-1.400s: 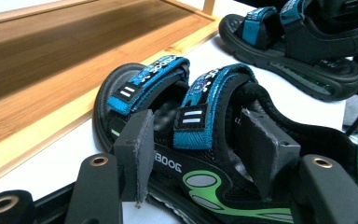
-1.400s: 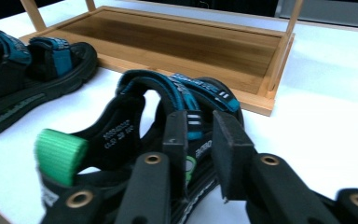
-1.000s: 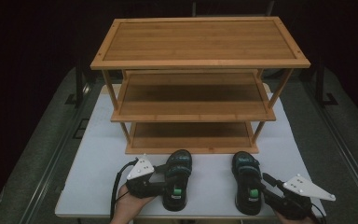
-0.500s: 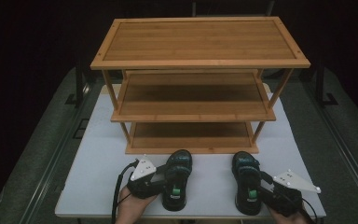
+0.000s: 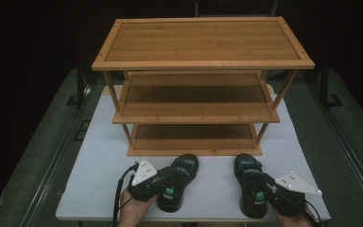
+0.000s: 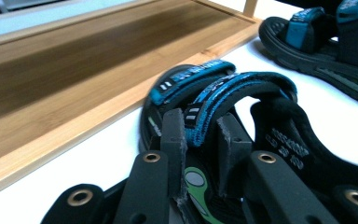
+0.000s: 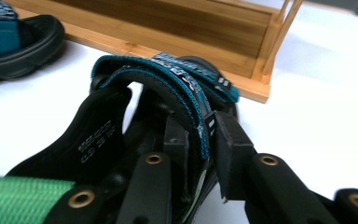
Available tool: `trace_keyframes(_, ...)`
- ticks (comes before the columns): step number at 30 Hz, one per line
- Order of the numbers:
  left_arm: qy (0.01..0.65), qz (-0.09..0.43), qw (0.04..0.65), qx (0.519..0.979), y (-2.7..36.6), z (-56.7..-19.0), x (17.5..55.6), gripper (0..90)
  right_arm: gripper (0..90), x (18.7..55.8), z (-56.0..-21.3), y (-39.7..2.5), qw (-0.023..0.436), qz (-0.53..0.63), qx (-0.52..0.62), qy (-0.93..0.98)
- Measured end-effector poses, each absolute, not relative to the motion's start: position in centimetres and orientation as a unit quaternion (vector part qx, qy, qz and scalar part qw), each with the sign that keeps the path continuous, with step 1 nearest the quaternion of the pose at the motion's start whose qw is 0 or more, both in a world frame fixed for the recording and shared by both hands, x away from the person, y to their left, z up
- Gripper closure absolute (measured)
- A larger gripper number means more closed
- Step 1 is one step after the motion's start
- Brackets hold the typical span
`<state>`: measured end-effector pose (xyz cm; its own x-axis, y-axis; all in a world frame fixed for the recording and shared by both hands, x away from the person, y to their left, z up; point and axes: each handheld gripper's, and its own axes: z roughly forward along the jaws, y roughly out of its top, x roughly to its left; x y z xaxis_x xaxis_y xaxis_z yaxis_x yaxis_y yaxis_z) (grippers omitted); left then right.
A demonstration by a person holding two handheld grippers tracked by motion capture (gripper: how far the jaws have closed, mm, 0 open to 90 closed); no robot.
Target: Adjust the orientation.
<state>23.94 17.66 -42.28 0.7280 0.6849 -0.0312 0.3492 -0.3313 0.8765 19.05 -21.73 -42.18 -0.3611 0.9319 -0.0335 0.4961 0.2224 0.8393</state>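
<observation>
So the person had a gripper in each hand and both were down at the near edge of the white table (image 5: 99, 156), each one on its own sandal. The left gripper (image 5: 166, 178) sat over the heel end of the left sandal (image 5: 179, 182), and in the left gripper view its two black jaws stood on either side of a blue-edged strap (image 6: 214, 100), closed in on it with the strap pinched between them. The sandal's sole was flat on the table as far as I could see, toe pointing at the wooden rack.

Same deal on the other side. The right gripper (image 5: 270, 191) was at the heel of the right sandal (image 5: 249, 182), and in the right gripper view the jaws were clamped around that sandal's strap (image 7: 193, 100), one jaw inside the strap loop and one outside. There was a green tag (image 7: 25, 191) at the heel, blurry and close to the lens.

The two sandals sat side by side but apart, with bare table between them, both just in front of the bottom shelf (image 5: 194, 137) of a three-tier bamboo shoe rack (image 5: 201, 42). All three shelves looked bare. The left sandal's toe was really near the rack's front rail; the right one was too. Couldn't tell if either sandal was lifted off the table at all.

The grey triangular plates stuck up on top of both grippers.
</observation>
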Motion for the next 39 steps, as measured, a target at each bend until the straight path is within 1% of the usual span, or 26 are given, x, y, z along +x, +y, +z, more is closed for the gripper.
trace_keyframes(4, 0.324, 0.176, 0.481, 0.795, 17.7, -42.3, 23.9, 76.9, 77.7, 19.0, -42.2, -21.6, 0.290, 0.386, 0.487, 0.728)
trace_keyframes(21, 0.330, 0.170, 0.498, 0.784, 17.9, -42.4, 23.9, 77.8, 80.1, 18.9, -42.2, -21.7, 0.289, 0.409, 0.476, 0.723)
trace_keyframes(39, 0.324, 0.201, 0.511, 0.770, 17.8, -41.1, 23.6, 77.9, 80.6, 18.5, -41.3, -20.0, 0.313, 0.428, 0.453, 0.716)
